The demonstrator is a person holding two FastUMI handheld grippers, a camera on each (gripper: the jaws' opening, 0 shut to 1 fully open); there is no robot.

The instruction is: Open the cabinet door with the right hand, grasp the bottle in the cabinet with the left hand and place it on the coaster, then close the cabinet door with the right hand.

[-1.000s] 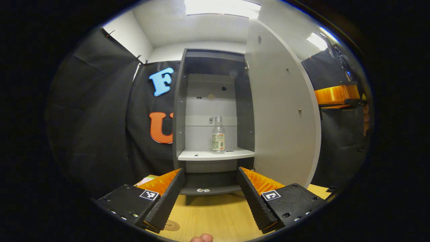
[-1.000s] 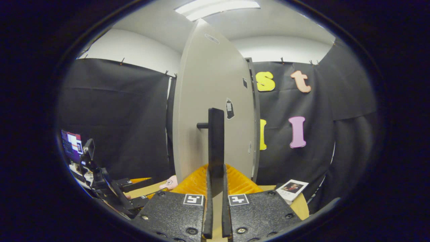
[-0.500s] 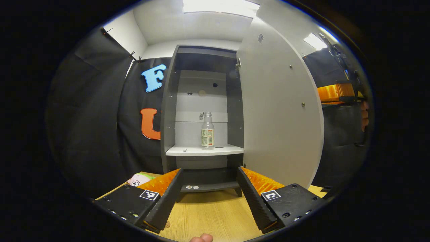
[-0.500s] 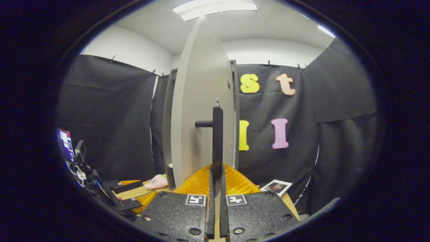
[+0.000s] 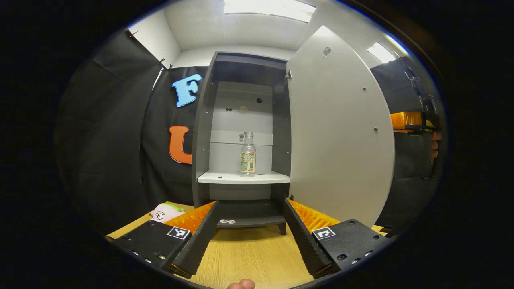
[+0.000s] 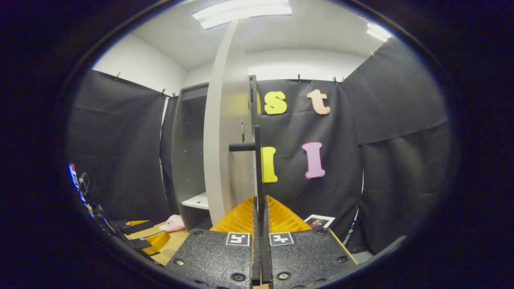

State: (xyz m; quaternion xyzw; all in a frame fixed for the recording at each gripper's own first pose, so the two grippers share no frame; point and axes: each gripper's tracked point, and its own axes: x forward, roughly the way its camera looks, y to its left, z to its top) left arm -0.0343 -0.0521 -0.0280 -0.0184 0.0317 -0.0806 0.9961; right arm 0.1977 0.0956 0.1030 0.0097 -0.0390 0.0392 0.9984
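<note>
The grey cabinet door point(image 5: 341, 128) stands swung wide open. Inside the cabinet point(image 5: 202, 132), a clear labelled bottle point(image 5: 248, 155) stands upright on the white shelf point(image 5: 225, 177).

A pale, light-grained wood finish is seen on the table point(image 5: 249, 257). The cabinet door point(image 5: 341, 132) is faced in smooth, matt grey laminate, and the cabinet point(image 5: 202, 132) frame in a darker matt grey. The bottle point(image 5: 248, 155) is made of clear, glossy plastic with a paper-like label. The door handle point(image 6: 258, 160) looks matt black. Soft pink plush is shown by the toy point(image 5: 165, 211).
</note>
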